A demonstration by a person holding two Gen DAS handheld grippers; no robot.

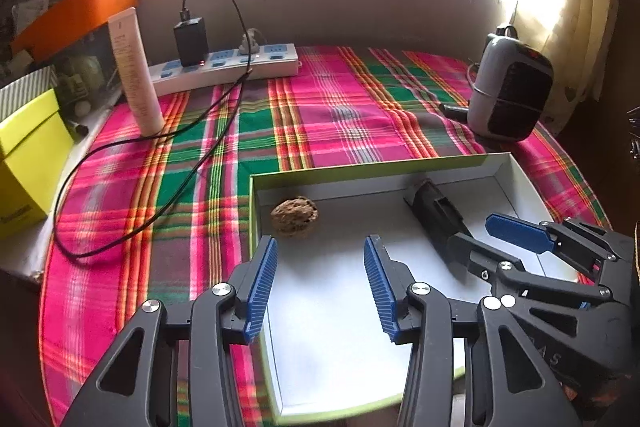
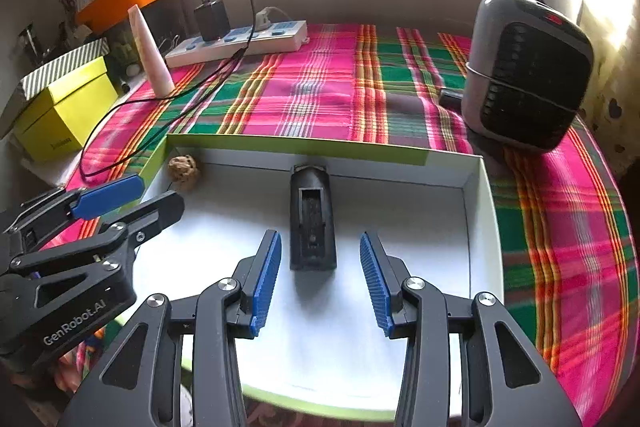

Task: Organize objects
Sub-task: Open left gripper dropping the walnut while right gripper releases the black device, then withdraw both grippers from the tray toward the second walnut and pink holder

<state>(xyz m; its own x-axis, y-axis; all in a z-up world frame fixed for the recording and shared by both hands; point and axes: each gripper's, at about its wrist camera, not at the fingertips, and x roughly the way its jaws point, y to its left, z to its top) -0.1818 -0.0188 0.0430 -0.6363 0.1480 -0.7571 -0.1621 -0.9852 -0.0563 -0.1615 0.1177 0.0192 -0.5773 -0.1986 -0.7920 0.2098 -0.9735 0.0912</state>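
Observation:
A shallow white box with green rim point(image 1: 360, 167) point(image 2: 478, 227) lies on the plaid cloth. Inside it lie a brown walnut point(image 1: 295, 215) point(image 2: 184, 167) near the far left corner and a black oblong device point(image 1: 434, 215) point(image 2: 312, 223). My left gripper point(image 1: 320, 247) is open and empty over the box, just short of the walnut. My right gripper point(image 2: 320, 243) is open and empty, its blue pads on either side of the near end of the black device, not touching it. Each gripper shows in the other's view, the right point(image 1: 484, 235) and the left point(image 2: 152, 193).
On the plaid cloth point(image 1: 320, 115) stand a grey and black heater point(image 1: 508, 87) point(image 2: 528, 71) at the right, a white power strip point(image 1: 228, 67) point(image 2: 240, 43) with a black charger and trailing cable at the back, and a white tube point(image 1: 136, 71) point(image 2: 150, 53). A yellow-green box point(image 1: 24, 163) point(image 2: 64, 111) sits left.

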